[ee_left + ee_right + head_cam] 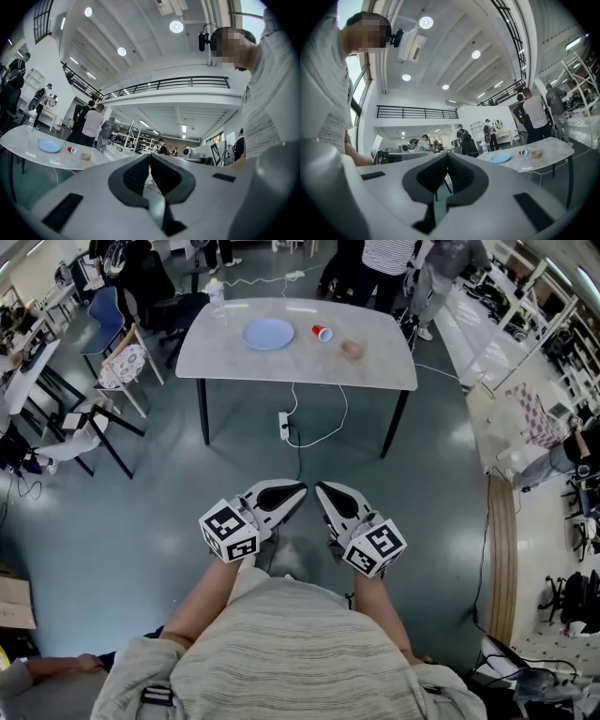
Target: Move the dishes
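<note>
A white marble-look table (pixel 375 371) stands a few steps ahead of me. On it lie a light blue plate (pixel 268 333), a red cup (pixel 322 332) on its side and a small brownish bowl (pixel 352 350). I hold both grippers close to my body, far short of the table. My left gripper (pixel 298 491) is shut and empty, and so is my right gripper (pixel 322 489); their tips nearly touch. The left gripper view shows the plate (pixel 48 146), cup (pixel 71 150) and bowl (pixel 85 156) at its left. In the right gripper view the plate (pixel 500 158), cup (pixel 523 152) and bowl (pixel 537 153) lie at the right.
A clear water bottle (pixel 217 298) stands at the table's far left corner. A power strip (pixel 283 425) with a white cable lies on the floor under the table. Chairs (pixel 122 367) stand at the left, several people (pixel 384 263) behind the table, and racks (pixel 525 352) at the right.
</note>
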{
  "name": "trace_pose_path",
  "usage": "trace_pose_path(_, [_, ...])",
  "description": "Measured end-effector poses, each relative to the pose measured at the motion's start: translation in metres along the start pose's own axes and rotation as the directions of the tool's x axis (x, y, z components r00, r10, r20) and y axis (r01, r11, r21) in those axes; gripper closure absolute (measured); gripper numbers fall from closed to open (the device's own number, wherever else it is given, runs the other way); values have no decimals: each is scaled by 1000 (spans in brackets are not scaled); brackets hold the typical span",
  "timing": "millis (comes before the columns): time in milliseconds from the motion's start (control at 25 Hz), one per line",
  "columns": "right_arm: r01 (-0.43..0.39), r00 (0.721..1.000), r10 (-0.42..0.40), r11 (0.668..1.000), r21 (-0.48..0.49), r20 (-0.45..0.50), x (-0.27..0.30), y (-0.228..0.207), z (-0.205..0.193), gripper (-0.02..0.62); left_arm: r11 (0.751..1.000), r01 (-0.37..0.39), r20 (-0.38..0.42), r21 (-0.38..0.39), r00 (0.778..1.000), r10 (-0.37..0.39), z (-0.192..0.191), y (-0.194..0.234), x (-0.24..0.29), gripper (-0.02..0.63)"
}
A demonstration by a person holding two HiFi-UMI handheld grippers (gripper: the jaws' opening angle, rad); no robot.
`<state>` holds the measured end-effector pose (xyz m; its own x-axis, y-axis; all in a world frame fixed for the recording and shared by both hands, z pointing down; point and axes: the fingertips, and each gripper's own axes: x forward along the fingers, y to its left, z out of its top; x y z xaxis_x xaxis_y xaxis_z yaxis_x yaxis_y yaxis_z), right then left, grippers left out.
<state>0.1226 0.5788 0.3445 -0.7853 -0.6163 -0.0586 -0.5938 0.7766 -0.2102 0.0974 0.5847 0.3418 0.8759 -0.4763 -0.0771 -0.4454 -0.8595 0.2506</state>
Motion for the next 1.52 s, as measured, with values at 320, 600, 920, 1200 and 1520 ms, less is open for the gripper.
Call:
trace_pose_path(320, [10, 1000, -10, 1000, 16, -8, 11, -8, -2, 577, 1000, -8, 0, -13, 1000, 8, 2, 14, 0, 578])
trace_pose_path(600, [16, 1000, -15, 1000, 17, -19, 39, -35, 0, 577, 1000, -20, 3, -23, 1000, 20, 8, 49, 11, 578])
trace_pose_path(920, [22, 999, -22, 1000, -6, -30, 122, -75, 7, 577, 1000, -8, 20, -24, 1000, 8, 34, 142, 19, 578])
trace_pose_path(1200, [50, 999, -50, 999, -22, -17, 202, -118, 20, 577, 999, 27, 35, -32, 999, -26, 59, 229, 29, 578])
trace_pose_path(1520, [78, 997, -79, 996, -38, -13, 278, -148, 22, 577, 998, 48, 38, -36, 998, -47, 80, 311, 30, 578])
